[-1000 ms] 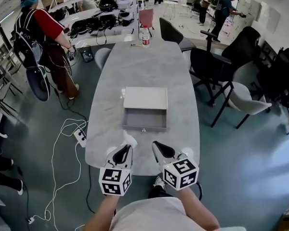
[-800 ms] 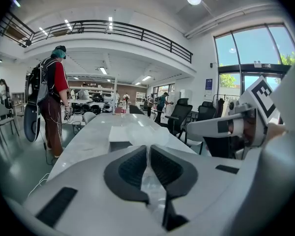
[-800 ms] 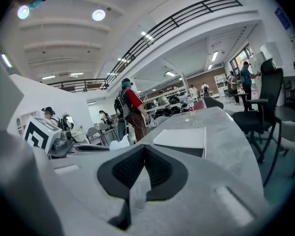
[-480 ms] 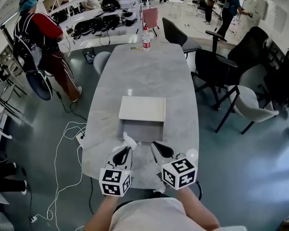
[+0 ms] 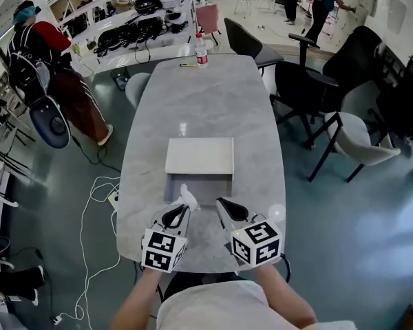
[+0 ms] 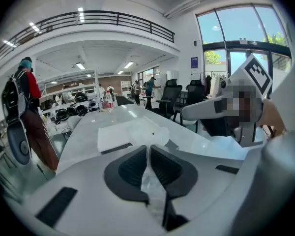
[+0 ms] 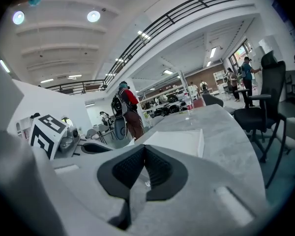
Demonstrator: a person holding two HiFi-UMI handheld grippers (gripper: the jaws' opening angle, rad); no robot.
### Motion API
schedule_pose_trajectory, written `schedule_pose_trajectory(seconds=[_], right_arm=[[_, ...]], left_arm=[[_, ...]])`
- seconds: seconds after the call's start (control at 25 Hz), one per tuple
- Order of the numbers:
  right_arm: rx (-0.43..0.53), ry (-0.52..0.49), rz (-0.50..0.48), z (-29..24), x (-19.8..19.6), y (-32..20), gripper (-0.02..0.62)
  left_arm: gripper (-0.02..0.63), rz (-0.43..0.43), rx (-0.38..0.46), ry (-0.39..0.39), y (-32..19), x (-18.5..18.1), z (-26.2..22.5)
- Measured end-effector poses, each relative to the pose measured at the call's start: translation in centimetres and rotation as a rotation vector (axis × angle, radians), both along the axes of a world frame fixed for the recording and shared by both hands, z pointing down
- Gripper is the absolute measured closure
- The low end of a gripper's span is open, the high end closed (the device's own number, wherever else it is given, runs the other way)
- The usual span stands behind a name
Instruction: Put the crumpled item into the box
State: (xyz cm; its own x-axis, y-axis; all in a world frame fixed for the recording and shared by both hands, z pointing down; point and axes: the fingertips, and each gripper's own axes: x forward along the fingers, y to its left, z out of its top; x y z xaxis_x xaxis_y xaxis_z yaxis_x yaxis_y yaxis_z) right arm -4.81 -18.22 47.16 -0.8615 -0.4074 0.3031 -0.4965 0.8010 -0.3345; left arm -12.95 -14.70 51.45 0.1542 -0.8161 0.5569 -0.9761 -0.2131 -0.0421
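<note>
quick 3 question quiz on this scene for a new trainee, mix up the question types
1. True or false: the jaws of the right gripper stand wide apart.
2. What are the jaws of the left gripper shut on? A) a cup B) the crumpled item C) a cable
3. Fill in: at the far end of the table stands a ____.

Key: 1 false, they are together with nothing between them. 2 B. 3 bottle.
</note>
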Motion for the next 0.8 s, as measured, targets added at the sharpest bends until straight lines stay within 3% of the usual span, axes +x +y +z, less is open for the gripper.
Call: schedule_pose_trajectory(seconds=[0.52, 0.8], right_arm=[[-0.004, 0.064, 0.179, 0.7, -1.8, -1.7, 0.591], [-0.011, 0.084, 0.266, 1.0, -2.6, -2.0, 0.591]], left_arm=[[0.578, 0.432, -0.114, -0.204, -4.6, -1.3, 3.1], [0.578, 0.634, -0.128, -0.266, -6.0, -1.0, 4.8]])
